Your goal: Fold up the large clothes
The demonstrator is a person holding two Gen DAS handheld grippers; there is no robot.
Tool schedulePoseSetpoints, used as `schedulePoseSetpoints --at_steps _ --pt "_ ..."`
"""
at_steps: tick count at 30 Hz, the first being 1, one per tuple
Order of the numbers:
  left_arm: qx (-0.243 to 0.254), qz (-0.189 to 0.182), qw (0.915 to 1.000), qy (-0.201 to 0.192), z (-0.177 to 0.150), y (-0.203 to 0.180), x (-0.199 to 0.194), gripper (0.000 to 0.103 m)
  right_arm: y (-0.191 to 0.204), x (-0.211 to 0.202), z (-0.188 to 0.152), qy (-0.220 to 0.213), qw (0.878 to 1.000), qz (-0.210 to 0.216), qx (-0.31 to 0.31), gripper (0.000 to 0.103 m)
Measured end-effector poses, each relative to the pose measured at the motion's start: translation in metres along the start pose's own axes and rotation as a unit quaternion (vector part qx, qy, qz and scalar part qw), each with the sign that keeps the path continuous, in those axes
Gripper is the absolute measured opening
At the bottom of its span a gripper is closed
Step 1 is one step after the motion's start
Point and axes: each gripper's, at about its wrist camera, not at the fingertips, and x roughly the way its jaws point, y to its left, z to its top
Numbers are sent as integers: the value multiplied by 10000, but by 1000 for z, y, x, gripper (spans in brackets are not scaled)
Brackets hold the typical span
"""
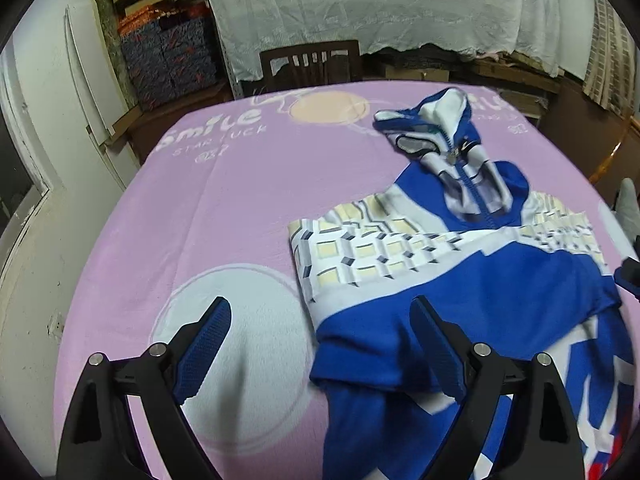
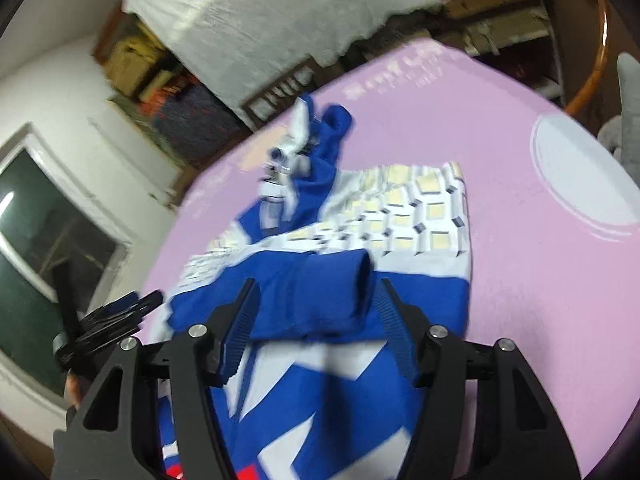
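Blue/white zip hoodie (image 1: 460, 280) lies part-folded on pink blanket (image 1: 224, 200) covering the surface; hood end toward far edge, near the wooden chair (image 1: 310, 62), hem end toward the cameras. Sleeves folded in over the body: patterned sleeve (cream squares) runs across chest, blue sleeve (image 2: 312, 292) lies below it across the middle. L gripper (image 1: 322, 344): fingers wide apart, nothing between the pads; left finger (image 1: 208, 344) over bare blanket beside hoodie's side edge, right finger (image 1: 438, 352) over blue fabric of hoodie, so the side edge sits between them. Contact w/ cloth can't tell. R gripper (image 2: 316, 320): fingers roughly half spread, straddling the blue sleeve cuff; left pad looks at or touching the sleeve's side, right pad a bit apart from cuff end, so no clear pinch. R view motion-blurred, fine detail poor. L gripper also visible in R view (image 2: 120, 312), at hoodie's left edge. White cloth (image 1: 380, 4) drapes over stacked stuff beyond hoodie.
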Motion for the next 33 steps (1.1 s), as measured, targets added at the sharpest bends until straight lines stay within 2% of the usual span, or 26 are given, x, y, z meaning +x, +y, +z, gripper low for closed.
schedulePoseSetpoints --at_steps 3,4,5,7,11,13,15,17,19,22,24,25,27,30,33 --pt "129 174 9997 124 -1 -1 17 91 -1 27 3 346 9994 -96 -25 53" --pt "146 205 9995 167 -3 -2 22 91 0 33 2 408 9991 -125 -72 42" --pt "144 241 9993 234 -4 0 28 91 4 40 2 447 9985 -206 -233 21" --pt "134 335 9988 338 -5 2 38 91 10 43 3 369 9979 -222 -473 7" --pt "80 509 9983 290 -6 9 44 91 34 22 25 -227 9955 -168 -908 5" --pt "56 600 9979 223 -6 11 44 92 43 14 35 -389 9931 -175 -1088 5" --pt "43 656 9975 274 -9 13 52 92 40 19 36 -329 9915 -428 -1187 5" --pt "-2 638 9976 287 -10 15 56 94 22 44 27 7 9902 -796 -1145 5" --pt "69 668 9973 283 -9 15 55 94 6 61 17 339 9910 -881 -949 6" --pt "72 706 9970 299 -7 16 54 93 1 61 15 360 9913 -833 -958 6" --pt "35 709 9971 264 -2 17 45 93 2 57 19 413 9892 -1006 -978 13" --pt "45 633 9979 140 2 17 36 93 2 51 23 341 9877 -1183 -966 22" --pt "142 419 9990 -82 12 9 19 93 6 32 30 24 9889 -1171 -912 23" --pt "296 -99 9994 -159 27 -9 7 93 25 26 34 55 9944 -515 -920 21" --pt "426 -704 9966 -24 36 -36 12 93 44 45 28 481 9943 27 -954 18"
